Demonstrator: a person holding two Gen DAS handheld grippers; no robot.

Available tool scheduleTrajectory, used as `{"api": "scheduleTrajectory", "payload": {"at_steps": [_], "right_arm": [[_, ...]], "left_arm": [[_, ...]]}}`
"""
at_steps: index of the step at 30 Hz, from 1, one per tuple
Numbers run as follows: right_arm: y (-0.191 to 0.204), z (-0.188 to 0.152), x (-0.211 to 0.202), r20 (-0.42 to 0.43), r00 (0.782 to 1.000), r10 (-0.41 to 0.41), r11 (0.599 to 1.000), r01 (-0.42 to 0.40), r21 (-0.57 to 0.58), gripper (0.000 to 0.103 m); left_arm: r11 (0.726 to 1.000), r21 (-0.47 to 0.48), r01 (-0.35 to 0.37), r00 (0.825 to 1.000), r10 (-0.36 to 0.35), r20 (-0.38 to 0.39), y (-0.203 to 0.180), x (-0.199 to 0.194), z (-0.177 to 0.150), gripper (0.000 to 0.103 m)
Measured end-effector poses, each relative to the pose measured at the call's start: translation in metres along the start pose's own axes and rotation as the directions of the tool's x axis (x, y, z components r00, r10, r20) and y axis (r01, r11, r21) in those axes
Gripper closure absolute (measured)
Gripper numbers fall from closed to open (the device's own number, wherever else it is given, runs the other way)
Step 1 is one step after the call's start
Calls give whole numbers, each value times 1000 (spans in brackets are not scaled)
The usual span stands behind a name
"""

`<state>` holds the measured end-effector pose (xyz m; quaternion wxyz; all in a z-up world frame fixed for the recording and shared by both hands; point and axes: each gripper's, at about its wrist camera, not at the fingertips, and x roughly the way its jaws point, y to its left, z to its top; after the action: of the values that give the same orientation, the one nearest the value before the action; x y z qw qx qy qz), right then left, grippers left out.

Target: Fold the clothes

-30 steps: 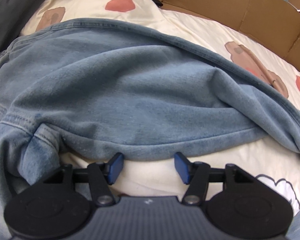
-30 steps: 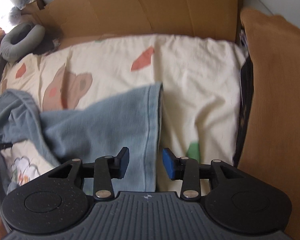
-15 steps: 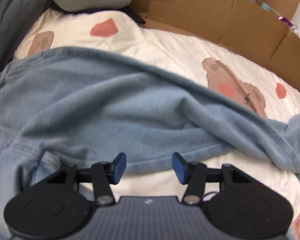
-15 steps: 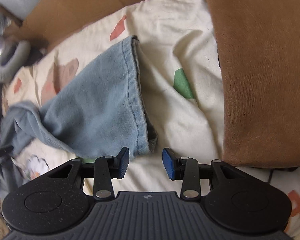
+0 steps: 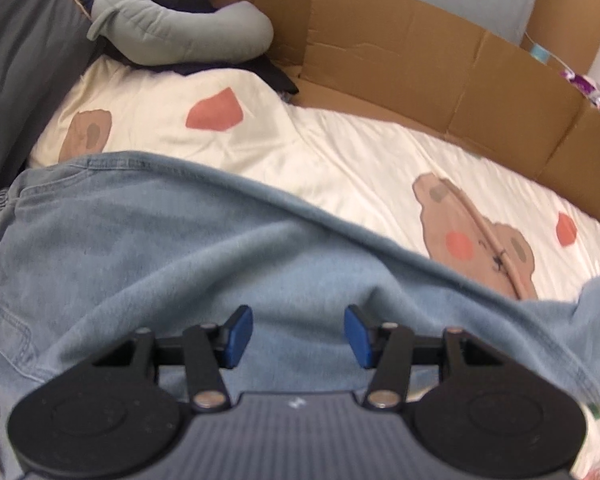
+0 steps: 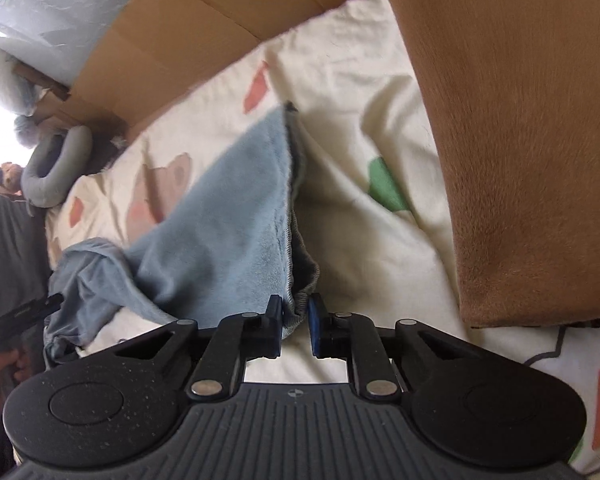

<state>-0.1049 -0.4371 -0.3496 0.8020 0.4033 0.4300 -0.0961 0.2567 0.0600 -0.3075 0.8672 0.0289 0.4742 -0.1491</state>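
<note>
**Right fingers pinch the trouser hem; left fingers hang open over the seat**

The blue jeans point(image 5: 172, 240) lie spread across the bed point(image 5: 340, 148), over its cream cover printed with bears. Their long axis runs from the elastic waistband at the left edge of the left wrist view to the leg hem in the right wrist view. The right gripper point(image 6: 295, 322) has its fingers drawn close on the near corner of that hem point(image 6: 296, 216), with a fold of denim caught between the blue pads. The hem edge stretches away from the fingers toward the cardboard wall point(image 6: 172, 40). The left gripper point(image 5: 298, 336) holds nothing: its fingers stand wide apart above the broad upper part of the garment, which lies straight ahead of and beneath them.

Judging by this, any fold would swing the leg end along that long axis toward the waist, and the right hand is plainly the nearer one to the hem.

The second leg is hard to make out; a bunched twist of denim in the right wrist view may hide it. How far the garment is already doubled over cannot be told. A brown cushion point(image 6: 520, 120) sits to the right of the hem.
</note>
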Motion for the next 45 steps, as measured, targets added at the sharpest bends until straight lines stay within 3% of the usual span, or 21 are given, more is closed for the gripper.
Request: {"api": "scheduleTrajectory", "payload": {"at_steps": [13,19,29,45], "right_arm": [[46,-12,-75,33,998,55,998,-54,-38,93],[68,0,-105,85,991,100,994,-97,-47,93],[56,57,-73,160,984,76,996,-68,-53,94],[42,133,1,188,982,13,999,-6,-35,94]], "left_arm": [[1000,-20,17,999,-16,34,5,-8,-4,49],[1000,-26,14,999,-13,38,8,-5,-2,49],[1000,-8,-10,998,10,58,16,12,10,49],[998,11,-66,995,65,69,37,47,42,49]]}}
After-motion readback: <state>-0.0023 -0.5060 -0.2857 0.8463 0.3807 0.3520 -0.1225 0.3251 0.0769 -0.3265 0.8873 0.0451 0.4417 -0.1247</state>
